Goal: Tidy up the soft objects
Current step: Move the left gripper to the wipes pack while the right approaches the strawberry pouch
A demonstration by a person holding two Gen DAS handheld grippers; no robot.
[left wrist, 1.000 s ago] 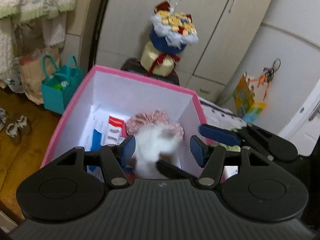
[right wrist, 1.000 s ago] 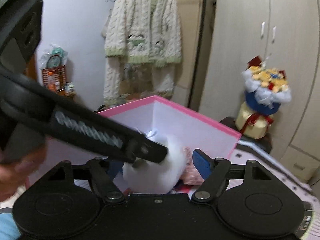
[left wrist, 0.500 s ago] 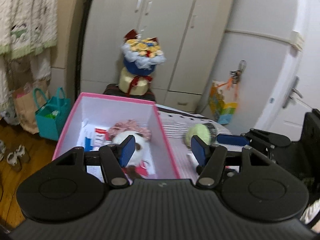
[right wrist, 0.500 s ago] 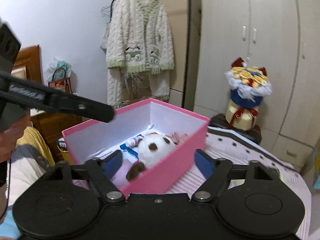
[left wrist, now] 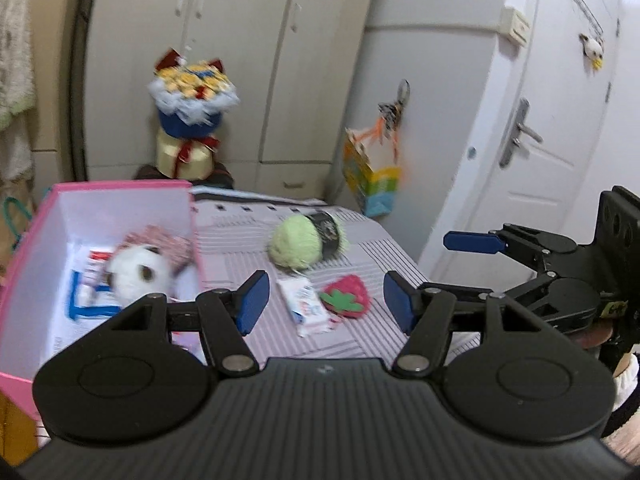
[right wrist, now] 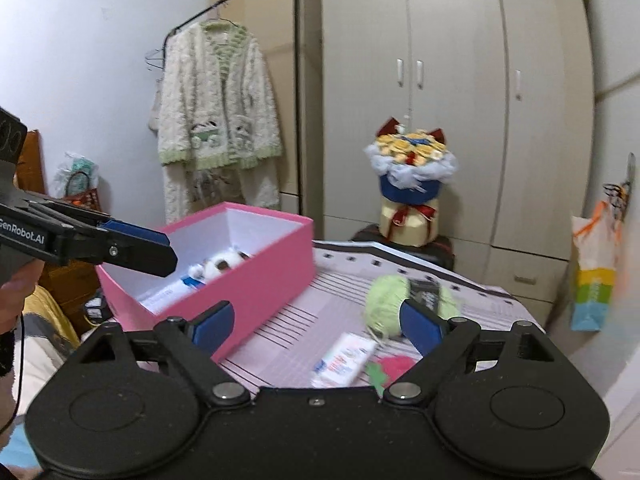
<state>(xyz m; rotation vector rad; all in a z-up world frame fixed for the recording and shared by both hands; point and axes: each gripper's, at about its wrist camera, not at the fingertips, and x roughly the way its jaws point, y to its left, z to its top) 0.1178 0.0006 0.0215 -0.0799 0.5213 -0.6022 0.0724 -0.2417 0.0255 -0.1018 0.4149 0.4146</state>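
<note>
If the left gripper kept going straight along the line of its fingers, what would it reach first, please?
Most likely the white packet and strawberry pouch lying on the striped cover, which sit between the open left gripper fingers' lines; the green yarn ball lies beyond. Depth is uncertain.

Each camera rides just behind its own tool and looks forward along the fingers. The left view looks down from above the left tool [left wrist: 322, 302], close over the striped tabletop [left wrist: 360, 256], toward the wardrobe and door. The right view sits lower, behind the right tool [right wrist: 316, 326], facing the wardrobe and the hanging cardigan [right wrist: 218, 120]. Both take in the pink box [left wrist: 120, 186] [right wrist: 256, 280], the green yarn ball [left wrist: 298, 244] [right wrist: 386, 302] and the bouquet [left wrist: 190, 98] [right wrist: 412, 168]; each also catches the other tool at its edge.
</note>
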